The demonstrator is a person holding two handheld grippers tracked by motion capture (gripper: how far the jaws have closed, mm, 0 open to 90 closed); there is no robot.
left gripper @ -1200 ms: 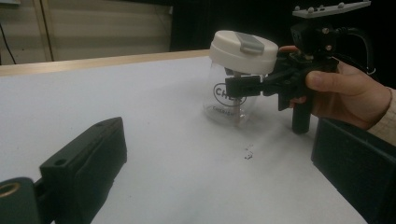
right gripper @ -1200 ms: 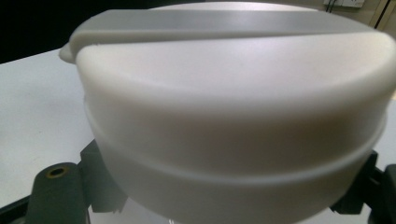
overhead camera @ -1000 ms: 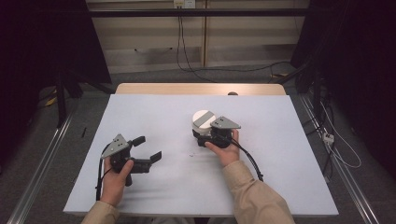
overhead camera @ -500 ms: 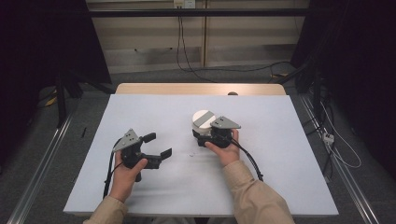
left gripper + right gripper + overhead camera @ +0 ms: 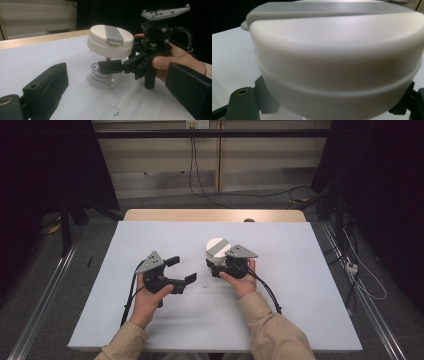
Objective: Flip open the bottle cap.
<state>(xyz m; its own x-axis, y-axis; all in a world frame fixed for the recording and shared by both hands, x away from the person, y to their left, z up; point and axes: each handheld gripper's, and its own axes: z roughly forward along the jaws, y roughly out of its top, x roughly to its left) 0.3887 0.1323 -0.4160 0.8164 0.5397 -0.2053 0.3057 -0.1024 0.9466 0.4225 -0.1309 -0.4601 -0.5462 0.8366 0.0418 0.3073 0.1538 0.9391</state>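
Observation:
A clear cup [image 5: 101,76] with a white lid [image 5: 218,247] and a grey flap stands upright near the middle of the white table [image 5: 305,290]. My right gripper [image 5: 215,264] is shut on the cup's clear body just below the lid, held level from the cup's near right side. In the right gripper view the lid [image 5: 334,50] is very close, with the black fingers [image 5: 242,105] at either side beneath it. My left gripper [image 5: 182,270] is open, just left of the cup and pointing at it. Its fingers [image 5: 47,87] frame the cup without touching it.
A few small dark specks [image 5: 116,111] lie on the table between the grippers. A wooden strip [image 5: 215,215] borders the table's far edge. Cables lie on the floor [image 5: 210,195] behind, and metal rails [image 5: 45,290] run along both sides.
My left gripper has moved right across the table toward the cup, still open. The right gripper and the cup have stayed in place.

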